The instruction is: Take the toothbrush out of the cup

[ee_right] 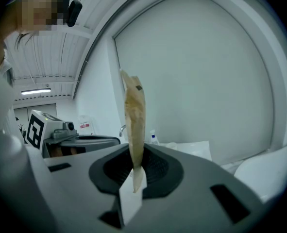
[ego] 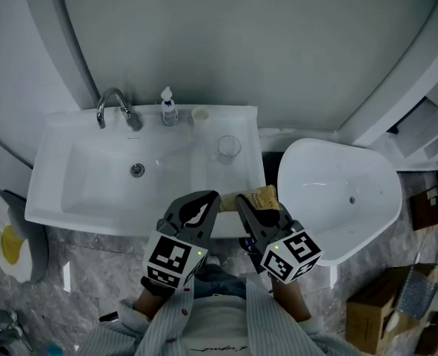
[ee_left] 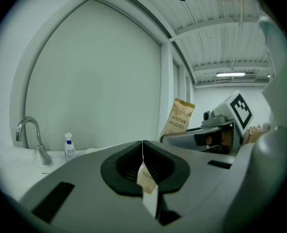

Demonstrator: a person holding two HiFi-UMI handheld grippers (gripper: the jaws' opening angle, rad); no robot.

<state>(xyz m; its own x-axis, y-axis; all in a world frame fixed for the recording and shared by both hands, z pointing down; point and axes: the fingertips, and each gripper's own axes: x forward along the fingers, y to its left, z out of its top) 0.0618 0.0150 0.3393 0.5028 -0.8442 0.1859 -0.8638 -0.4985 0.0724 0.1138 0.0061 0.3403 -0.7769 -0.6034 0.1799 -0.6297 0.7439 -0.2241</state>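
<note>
A brown paper toothbrush package stands upright in my right gripper, which is shut on its lower end; in the right gripper view the package shows edge-on between the jaws of that gripper. My left gripper is just left of it, shut on a small torn scrap of brown paper. From the left gripper the package shows at the right. A clear glass cup stands on the sink's right ledge, beyond both grippers; I see no toothbrush in it.
The white sink has a chrome faucet, a small spray bottle and a small beige cup along its back. A white toilet bowl sits to the right. Cardboard boxes lie on the floor at the lower right.
</note>
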